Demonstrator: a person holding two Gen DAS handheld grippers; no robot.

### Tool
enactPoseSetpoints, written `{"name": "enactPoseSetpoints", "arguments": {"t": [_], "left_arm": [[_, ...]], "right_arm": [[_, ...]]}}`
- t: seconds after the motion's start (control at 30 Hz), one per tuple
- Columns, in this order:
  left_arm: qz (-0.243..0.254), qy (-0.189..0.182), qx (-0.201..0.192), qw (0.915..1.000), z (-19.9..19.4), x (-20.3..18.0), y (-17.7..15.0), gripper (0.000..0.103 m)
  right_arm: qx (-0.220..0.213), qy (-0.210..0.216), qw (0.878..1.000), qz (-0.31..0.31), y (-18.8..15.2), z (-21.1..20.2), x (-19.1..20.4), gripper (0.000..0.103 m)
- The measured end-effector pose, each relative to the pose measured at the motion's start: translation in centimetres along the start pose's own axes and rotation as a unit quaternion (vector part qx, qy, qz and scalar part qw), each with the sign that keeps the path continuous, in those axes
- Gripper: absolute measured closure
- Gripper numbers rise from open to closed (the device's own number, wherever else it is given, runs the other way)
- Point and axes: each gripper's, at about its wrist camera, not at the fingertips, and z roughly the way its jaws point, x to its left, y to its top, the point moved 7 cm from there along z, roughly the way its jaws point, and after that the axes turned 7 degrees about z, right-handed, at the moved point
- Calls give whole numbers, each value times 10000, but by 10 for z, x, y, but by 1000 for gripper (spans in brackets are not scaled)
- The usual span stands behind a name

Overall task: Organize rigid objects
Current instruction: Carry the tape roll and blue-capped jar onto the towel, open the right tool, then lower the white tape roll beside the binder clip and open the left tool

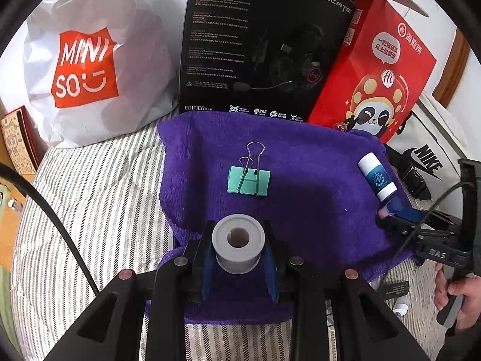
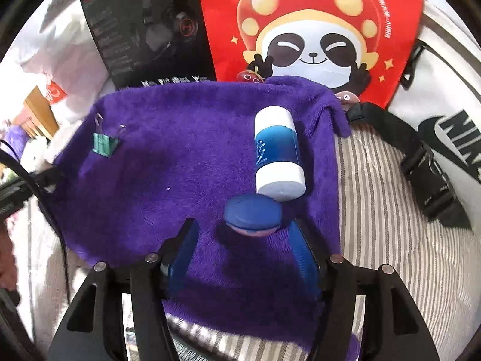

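Paper bag: white crumpled bag with orange MINISO logo, far left; its base is hidden behind the striped bedding.
Box: black headset carton, top edge cut off by the frame.
Left tool: blue pads pinch a grey ring-shaped tape roll over the near edge of the purple fleece towel.
Clip: mint-green binder clip with wire handles, lying mid-towel.
Right tool: fingers spread, touching nothing; a round blue disc with pinkish underside lies on the towel between them, its near side blurred.
Tube: blue cylinder with white ends, lying just beyond the disc.
Red bag: panda-print paper bag, lower part hidden by the towel.
Hand: person's hand, cropped at right edge.
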Motion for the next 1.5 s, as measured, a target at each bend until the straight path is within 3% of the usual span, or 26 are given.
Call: {"name": "enactPoseSetpoints", "arguments": {"t": [0.53,0.93,1.3,1.4,1.47,1.5], "left_arm": [[197,56,150,9997,37,-12,17,76],[766,559,282,9951,60,-19,17,76],[715,559,285,9955,58,-17,15,75],[669,455,314,9962,56,-17,11,66],[655,397,367,9964,53,-19,7,54],[679,438,382,9960,52,-19,5,54]], "right_arm": [[-231,20,9994,275,-34,-65,-16,37],[-109,91,9986,501,-43,-73,-25,37],[-39,78,9986,516,-50,-77,-26,37],[-54,105,9987,505,-53,-80,-25,37],[-79,119,9985,522,-55,-84,-24,37],[-94,130,9985,531,-55,-85,-24,37]]}}
